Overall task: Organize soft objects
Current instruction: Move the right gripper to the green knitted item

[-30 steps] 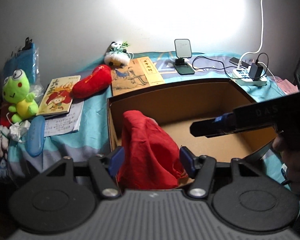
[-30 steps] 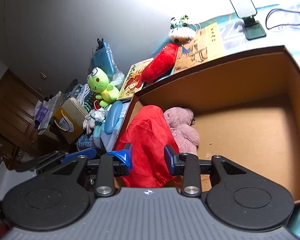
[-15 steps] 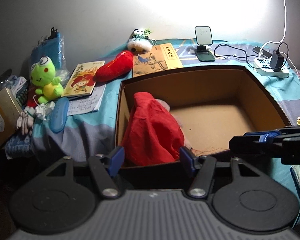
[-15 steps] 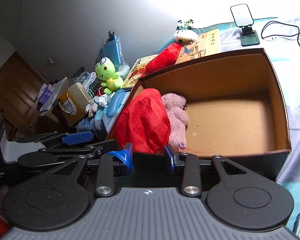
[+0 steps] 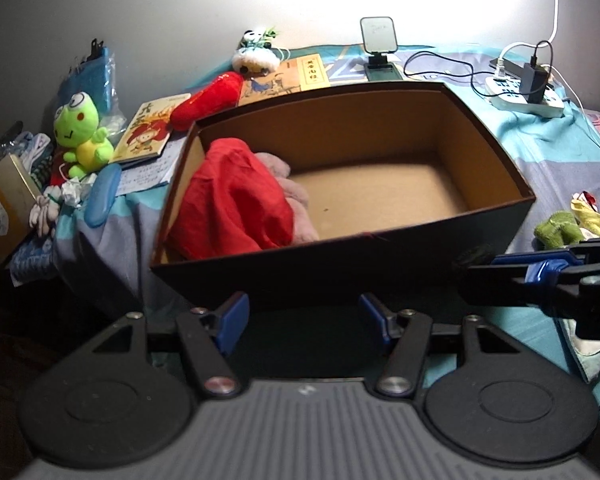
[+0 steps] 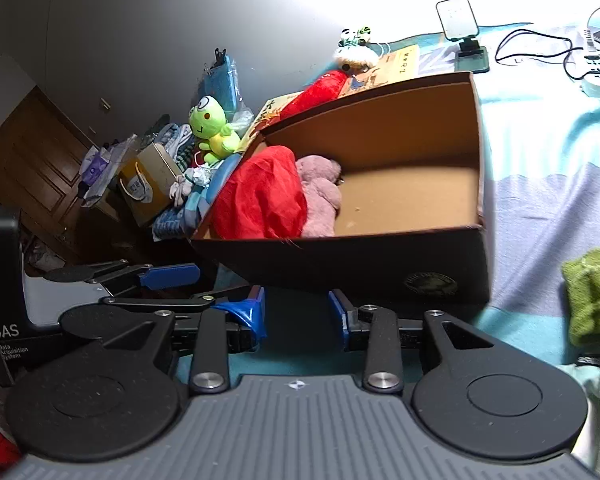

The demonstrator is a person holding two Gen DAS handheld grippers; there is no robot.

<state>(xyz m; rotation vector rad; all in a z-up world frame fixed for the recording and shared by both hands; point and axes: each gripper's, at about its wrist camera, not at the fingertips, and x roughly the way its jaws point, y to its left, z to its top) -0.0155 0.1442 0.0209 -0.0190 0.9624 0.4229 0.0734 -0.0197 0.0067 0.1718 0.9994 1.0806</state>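
Left wrist: red cloth point(image 5: 236, 200) in box point(image 5: 488, 120)

A crumpled red cloth point(image 5: 236, 200) is heaped in the left end of the open brown box point(image 5: 496, 152), at frame centre-left, with a pink plush point(image 5: 296, 200) lying against its right side. Left of the box a green frog plush point(image 5: 80, 132) sits upright; a red plush point(image 5: 208, 98) lies behind the box's rear left corner. A green plush point(image 5: 560, 228) lies at right.
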